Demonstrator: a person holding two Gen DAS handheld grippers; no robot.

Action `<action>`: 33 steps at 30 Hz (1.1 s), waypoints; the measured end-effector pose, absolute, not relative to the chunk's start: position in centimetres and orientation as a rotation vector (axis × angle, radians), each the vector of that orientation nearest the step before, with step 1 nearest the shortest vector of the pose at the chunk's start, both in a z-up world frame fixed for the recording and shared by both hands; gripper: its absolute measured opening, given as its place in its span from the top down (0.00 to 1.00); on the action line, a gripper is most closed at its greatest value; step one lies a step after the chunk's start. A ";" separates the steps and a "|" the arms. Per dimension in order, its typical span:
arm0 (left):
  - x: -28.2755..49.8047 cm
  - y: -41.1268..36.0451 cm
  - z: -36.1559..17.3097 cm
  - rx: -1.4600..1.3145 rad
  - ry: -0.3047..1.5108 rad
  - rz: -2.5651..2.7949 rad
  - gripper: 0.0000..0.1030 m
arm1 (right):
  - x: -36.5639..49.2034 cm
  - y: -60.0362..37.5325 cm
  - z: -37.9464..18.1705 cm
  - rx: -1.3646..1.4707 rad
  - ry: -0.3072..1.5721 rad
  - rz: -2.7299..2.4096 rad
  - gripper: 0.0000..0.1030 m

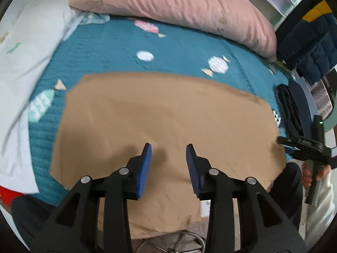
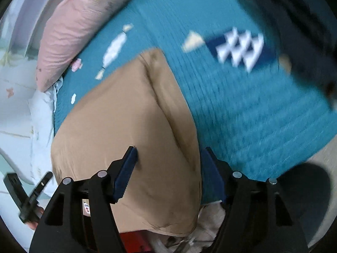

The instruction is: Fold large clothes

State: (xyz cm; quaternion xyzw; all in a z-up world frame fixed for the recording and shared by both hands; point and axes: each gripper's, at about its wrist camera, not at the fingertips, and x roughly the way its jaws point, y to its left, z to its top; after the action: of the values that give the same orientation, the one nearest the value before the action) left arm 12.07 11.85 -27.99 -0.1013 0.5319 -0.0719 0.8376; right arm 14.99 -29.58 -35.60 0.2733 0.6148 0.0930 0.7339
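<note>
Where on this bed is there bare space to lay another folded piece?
Bare teal quilt lies between the tan garment and the pink duvet; more lies beside the garment's right edge. The white bedding crowds the left side.

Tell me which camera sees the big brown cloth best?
The left wrist view. There the brown cloth lies spread flat across the teal bedspread, and most of its outline shows fairly sharply. The right wrist view is blurrier and shows the cloth slantwise: one corner, a fold line, and its near end hidden behind the tongs.
</note>
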 end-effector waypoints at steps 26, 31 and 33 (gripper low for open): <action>17.7 7.1 -27.0 -0.278 1.178 -0.203 0.55 | 15.3 -24.0 -34.2 0.550 1.392 0.228 0.80; 23.2 5.3 -25.1 -0.281 1.175 -0.229 0.86 | 16.1 -22.1 -35.8 0.469 1.450 0.167 0.78; 25.7 4.6 -25.2 -0.272 1.208 -0.206 0.91 | 16.3 -21.8 -36.0 0.463 1.462 0.155 0.77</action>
State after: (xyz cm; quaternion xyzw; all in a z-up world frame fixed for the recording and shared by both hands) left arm 25.74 4.60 -25.19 -0.1273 0.5652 -0.0966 0.8093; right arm 16.25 -21.80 -36.01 0.2094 0.6607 0.0699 0.7174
